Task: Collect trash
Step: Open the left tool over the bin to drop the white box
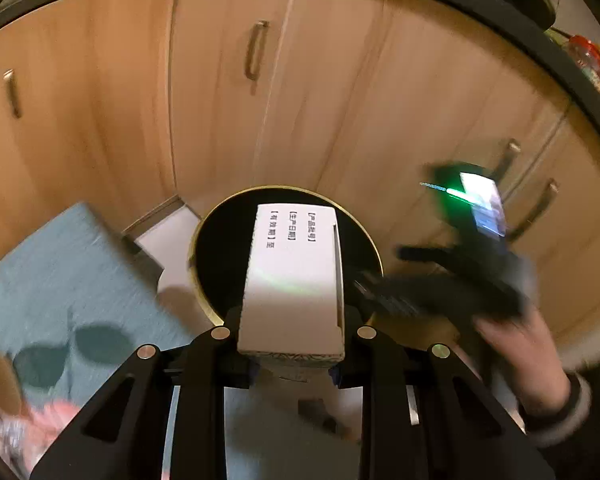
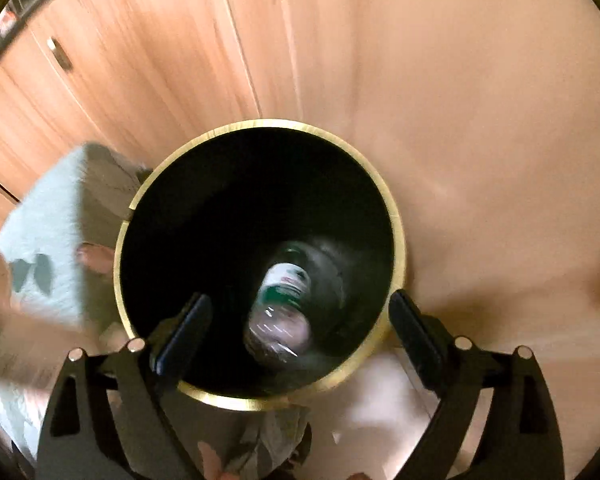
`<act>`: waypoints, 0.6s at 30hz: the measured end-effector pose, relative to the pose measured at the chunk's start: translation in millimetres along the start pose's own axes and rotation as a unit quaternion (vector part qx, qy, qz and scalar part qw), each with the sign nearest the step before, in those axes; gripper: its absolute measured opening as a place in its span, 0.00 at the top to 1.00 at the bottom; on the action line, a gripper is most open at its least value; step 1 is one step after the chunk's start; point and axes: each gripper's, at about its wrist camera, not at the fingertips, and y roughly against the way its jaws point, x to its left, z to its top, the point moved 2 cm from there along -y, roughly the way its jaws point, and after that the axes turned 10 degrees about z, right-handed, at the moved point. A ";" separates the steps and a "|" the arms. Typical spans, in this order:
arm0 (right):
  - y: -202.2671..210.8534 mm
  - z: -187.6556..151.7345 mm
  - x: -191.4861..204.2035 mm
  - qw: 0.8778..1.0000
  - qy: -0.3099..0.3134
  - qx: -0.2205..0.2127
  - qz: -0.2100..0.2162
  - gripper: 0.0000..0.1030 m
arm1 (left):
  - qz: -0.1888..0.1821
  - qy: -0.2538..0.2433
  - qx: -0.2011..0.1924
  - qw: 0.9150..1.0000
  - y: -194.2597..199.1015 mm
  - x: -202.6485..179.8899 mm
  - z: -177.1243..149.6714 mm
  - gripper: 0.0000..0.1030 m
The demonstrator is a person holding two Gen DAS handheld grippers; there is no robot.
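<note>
A: We have the left claw [image 1: 291,344] clamped on a white box [image 1: 294,280], one finger [image 1: 216,354] against each long side. The box sticks forward over the mouth of the bin [image 1: 204,248], printed face up, with three lines of black characters near its far end.

B: And our right claw [image 2: 300,328] is spread wide with nothing between its pads [image 2: 182,334]. It hangs right above the same bin [image 2: 396,240], looking straight down into it.

A: What do we see inside?

B: A clear bottle [image 2: 284,308] with a green and white label lies at the bottom, cap end pointing away from us. It is blurred, so we cannot read the label.

A: From the left view the right claw [image 1: 404,276] shows as a dark smear beside the bin, with our right hand [image 1: 520,356] behind it and a lit screen [image 1: 484,208] on top.

B: The bin is black inside with a gold rim. It stands on the floor against wooden cupboards [image 1: 260,120] with metal handles.

A: To the left of the bin we see a pale blue mat [image 1: 60,272] with dark spots on it. Something pink and white [image 1: 40,420] lies at its near edge, too blurred to name.
</note>
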 end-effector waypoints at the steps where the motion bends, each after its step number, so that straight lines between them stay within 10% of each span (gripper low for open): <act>1: 12.5 -4.8 -1.0 1.000 -0.002 -0.014 0.008 0.04 | 0.002 -0.007 0.003 1.000 -10.8 -5.6 7.5 0.77; 13: 69.6 -53.4 -39.9 0.998 -0.011 -0.054 0.015 0.04 | 0.041 -0.014 0.045 0.998 -85.0 -7.1 21.6 0.75; 18: 89.6 -66.3 -20.7 0.997 -0.005 -0.065 0.030 0.04 | 0.064 -0.012 0.033 0.997 -82.0 -2.6 20.1 0.21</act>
